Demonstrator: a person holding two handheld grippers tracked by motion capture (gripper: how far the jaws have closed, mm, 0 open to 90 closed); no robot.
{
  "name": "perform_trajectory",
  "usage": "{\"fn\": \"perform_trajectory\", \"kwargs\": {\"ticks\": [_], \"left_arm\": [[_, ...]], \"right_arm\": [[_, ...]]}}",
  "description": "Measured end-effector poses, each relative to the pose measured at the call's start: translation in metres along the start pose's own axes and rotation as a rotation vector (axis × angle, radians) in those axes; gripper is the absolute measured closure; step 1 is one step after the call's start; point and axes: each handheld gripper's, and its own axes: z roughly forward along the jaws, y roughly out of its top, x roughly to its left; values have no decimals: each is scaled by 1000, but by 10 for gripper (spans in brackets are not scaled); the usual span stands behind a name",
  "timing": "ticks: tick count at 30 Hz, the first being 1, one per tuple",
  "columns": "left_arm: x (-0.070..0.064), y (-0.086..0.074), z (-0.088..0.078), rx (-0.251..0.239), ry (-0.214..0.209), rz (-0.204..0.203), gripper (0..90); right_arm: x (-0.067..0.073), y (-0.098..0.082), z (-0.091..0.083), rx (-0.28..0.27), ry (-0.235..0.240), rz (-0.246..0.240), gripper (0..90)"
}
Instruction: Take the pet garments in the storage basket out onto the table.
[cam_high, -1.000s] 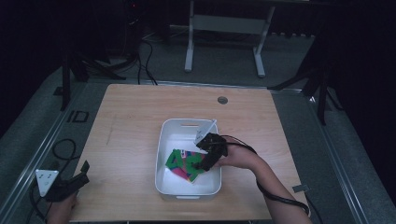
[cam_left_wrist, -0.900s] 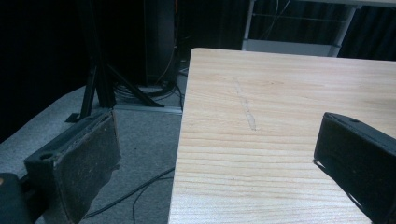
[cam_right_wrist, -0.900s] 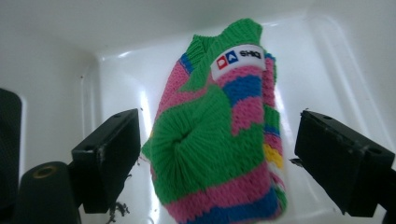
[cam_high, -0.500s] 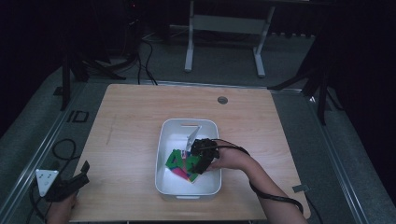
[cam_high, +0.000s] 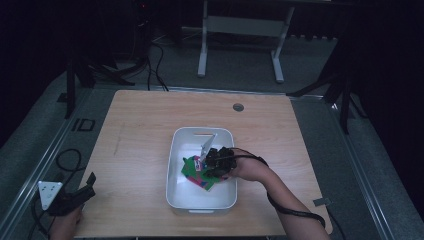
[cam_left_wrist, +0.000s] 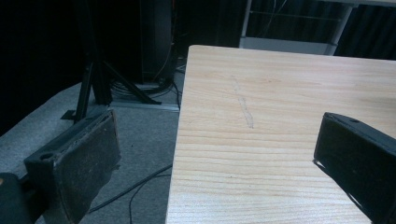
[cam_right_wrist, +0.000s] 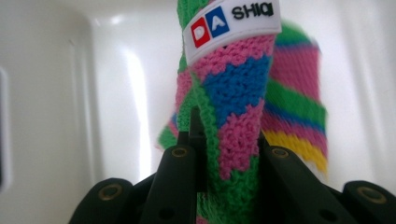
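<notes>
The right hand-held gripper (cam_right_wrist: 224, 154) is clamped on a colourful knitted sock (cam_right_wrist: 233, 102) inside the white tub (cam_high: 175, 160) mid-counter (cam_high: 140, 130); the left hand-held gripper (cam_left_wrist: 215, 154) hangs wide open, empty, at the counter's near-left corner.

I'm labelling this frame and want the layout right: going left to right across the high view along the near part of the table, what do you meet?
Left gripper at the table's near-left corner → white tub → multicoloured knitted cloth inside it → right gripper, clamped on the cloth → the person's right hand.
</notes>
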Motion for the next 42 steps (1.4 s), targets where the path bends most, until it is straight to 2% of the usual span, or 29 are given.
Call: {"fn": "perform_trajectory", "kwargs": {"ticks": [6, 7, 10, 11, 14, 18, 19, 20, 26, 30, 36, 37, 42], "left_arm": [[0, 0, 0, 2, 1, 0, 9], [0, 0, 0, 2, 1, 0, 9], [0, 0, 0, 2, 1, -2, 9], [0, 0, 0, 2, 1, -2, 9], [0, 0, 0, 2, 2, -3, 9], [0, 0, 0, 2, 3, -3, 9], [0, 0, 0, 2, 2, -4, 9], [0, 0, 0, 1, 2, -4, 9], [0, 0, 0, 1, 2, -6, 9], [0, 0, 1, 2, 2, -6, 9], [0, 0, 1, 2, 4, -6, 9], [0, 0, 1, 3, 4, -8, 9], [0, 0, 1, 4, 5, -8, 9]], "right_arm": [[4, 12, -29, -77, -13, -22, 813], [4, 12, -29, -77, -13, -22, 813], [5, 20, -48, -121, -17, -31, 813], [5, 20, -48, -121, -17, -31, 813], [6, 30, -68, -168, -27, -46, 813], [8, 38, -85, -196, -43, -57, 813], [9, 44, -97, -231, -45, -62, 813], [9, 44, -97, -231, -45, -62, 813], [12, 55, -127, -303, -65, -74, 812], [11, 56, -141, -339, -85, -72, 812], [8, 53, -152, -352, -109, -59, 812], [6, 47, -161, -364, -128, -42, 811], [1, 32, -176, -379, -159, -8, 811]]}}
